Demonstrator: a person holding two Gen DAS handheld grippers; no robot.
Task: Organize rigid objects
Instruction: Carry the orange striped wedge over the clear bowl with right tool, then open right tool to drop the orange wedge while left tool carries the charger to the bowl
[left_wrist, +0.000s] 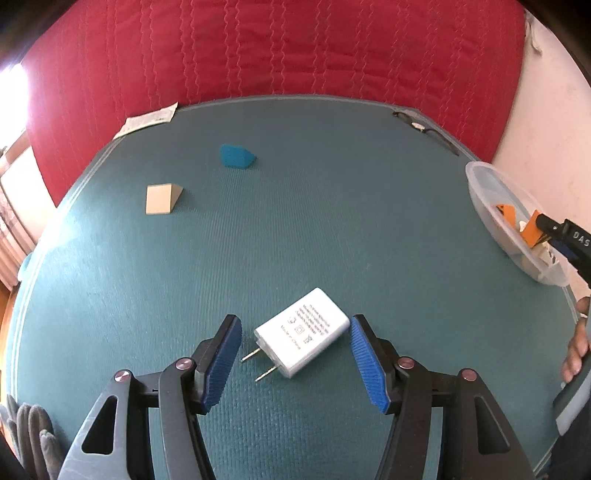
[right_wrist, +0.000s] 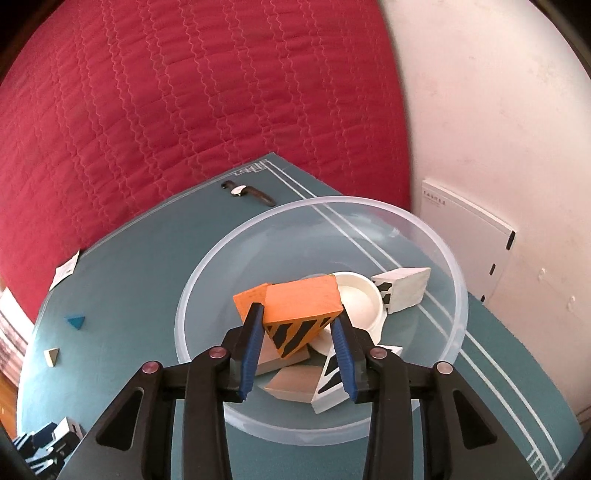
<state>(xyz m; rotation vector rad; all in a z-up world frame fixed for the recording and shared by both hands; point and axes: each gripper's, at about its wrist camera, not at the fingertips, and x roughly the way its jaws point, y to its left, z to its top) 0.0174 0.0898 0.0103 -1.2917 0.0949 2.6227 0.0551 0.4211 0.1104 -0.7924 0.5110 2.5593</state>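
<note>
A white charger plug (left_wrist: 303, 338) lies on the teal mat (left_wrist: 332, 221) between the fingers of my open left gripper (left_wrist: 295, 360), prongs pointing toward me. A blue wedge block (left_wrist: 236, 156) and a plain wooden wedge (left_wrist: 162, 199) lie farther left on the mat. My right gripper (right_wrist: 300, 352) is shut on an orange block with black stripes (right_wrist: 301, 314) and holds it over the clear plastic bowl (right_wrist: 436, 236). In the bowl lie white striped blocks (right_wrist: 402, 290), a white dish (right_wrist: 360, 301), another orange block (right_wrist: 249, 297) and a plain wooden piece (right_wrist: 295, 384).
A wristwatch (right_wrist: 247, 192) lies at the mat's far edge. A paper slip (left_wrist: 147, 120) sits at the far left edge. A red quilted cover (left_wrist: 277, 48) rises behind the mat. A white wall (right_wrist: 498, 129) and a white panel (right_wrist: 465, 240) are to the right. Grey gloves (left_wrist: 29, 432) lie at the lower left.
</note>
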